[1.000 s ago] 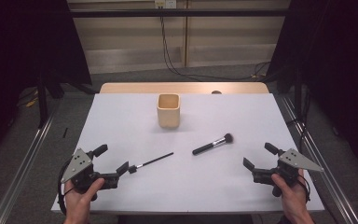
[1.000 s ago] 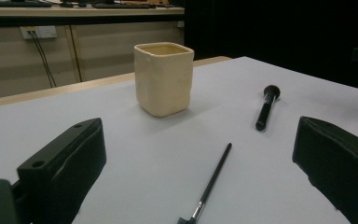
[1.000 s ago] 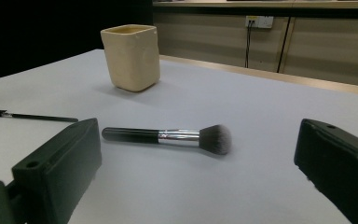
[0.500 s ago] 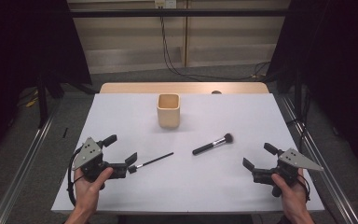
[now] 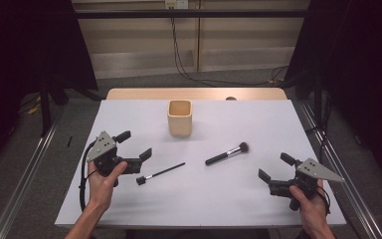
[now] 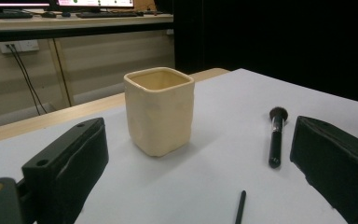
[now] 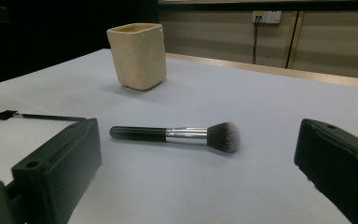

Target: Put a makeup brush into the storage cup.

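Left gripper [image 5: 135, 146] moved up and closer to the thin black stick brush [image 5: 160, 173], jaws wide open, holding nothing, right gripper [image 5: 273, 169] stayed put, open, empty, fluffy black brush [image 5: 227, 154] unmoved.

**Setting: Laboratory Recording Station**

The location is a lab-type data-collection bay. A white-covered table [image 5: 199, 199] stands on a grey floor between metal floor rails [image 5: 25, 184], enclosed left and right by black curtains [image 5: 25, 45]. Loose black cables [image 5: 181, 55] hang from a wall socket [image 5: 175, 4] on a plain beige panelled wall. The left gripper view shows a desk [image 6: 74, 21] carrying keyboards and monitors behind the table, which indicates an operator workstation.
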`<state>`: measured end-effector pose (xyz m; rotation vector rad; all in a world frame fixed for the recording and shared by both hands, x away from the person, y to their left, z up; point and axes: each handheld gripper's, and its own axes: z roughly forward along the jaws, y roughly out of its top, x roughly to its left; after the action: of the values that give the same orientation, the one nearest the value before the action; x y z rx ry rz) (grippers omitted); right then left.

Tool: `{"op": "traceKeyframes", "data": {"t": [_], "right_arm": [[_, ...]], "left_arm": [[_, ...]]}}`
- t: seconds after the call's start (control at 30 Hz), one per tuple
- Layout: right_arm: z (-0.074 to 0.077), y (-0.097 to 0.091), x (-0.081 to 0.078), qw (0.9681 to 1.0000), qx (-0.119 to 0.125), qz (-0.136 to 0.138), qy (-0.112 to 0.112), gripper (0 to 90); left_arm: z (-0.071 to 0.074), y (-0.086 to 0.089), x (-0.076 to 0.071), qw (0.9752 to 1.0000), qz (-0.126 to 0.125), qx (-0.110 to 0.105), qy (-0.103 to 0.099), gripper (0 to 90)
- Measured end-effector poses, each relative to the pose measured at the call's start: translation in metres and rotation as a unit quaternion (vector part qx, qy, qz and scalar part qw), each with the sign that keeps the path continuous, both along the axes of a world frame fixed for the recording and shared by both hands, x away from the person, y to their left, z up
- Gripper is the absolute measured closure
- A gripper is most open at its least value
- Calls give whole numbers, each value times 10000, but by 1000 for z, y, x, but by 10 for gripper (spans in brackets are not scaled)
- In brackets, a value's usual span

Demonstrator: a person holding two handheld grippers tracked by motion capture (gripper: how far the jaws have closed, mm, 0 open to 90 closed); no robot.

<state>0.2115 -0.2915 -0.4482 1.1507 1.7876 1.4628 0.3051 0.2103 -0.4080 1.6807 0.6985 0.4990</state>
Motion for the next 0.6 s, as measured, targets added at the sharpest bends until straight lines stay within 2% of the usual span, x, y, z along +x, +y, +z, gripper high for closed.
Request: {"op": "traceKeyframes", "data": {"t": [0.33, 0.43, 0.57, 0.6], "right_arm": [[-1, -1, 0, 10000, -25, -15, 1, 6], [-1, 0, 1, 10000, -37, -14, -8, 6], [-1, -1, 1, 10000, -43, -3, 1, 6], [-1, -1, 1, 10000, -28, -14, 6, 6]], "left_arm": [[-1, -6, 17, 9999, -44, 37, 108, 41], [2, -9, 21, 9999, -28, 105, 110, 48], [8, -14, 29, 9997, -144, 144, 114, 48], [8, -15, 31, 9995, -166, 209, 152, 48]]}}
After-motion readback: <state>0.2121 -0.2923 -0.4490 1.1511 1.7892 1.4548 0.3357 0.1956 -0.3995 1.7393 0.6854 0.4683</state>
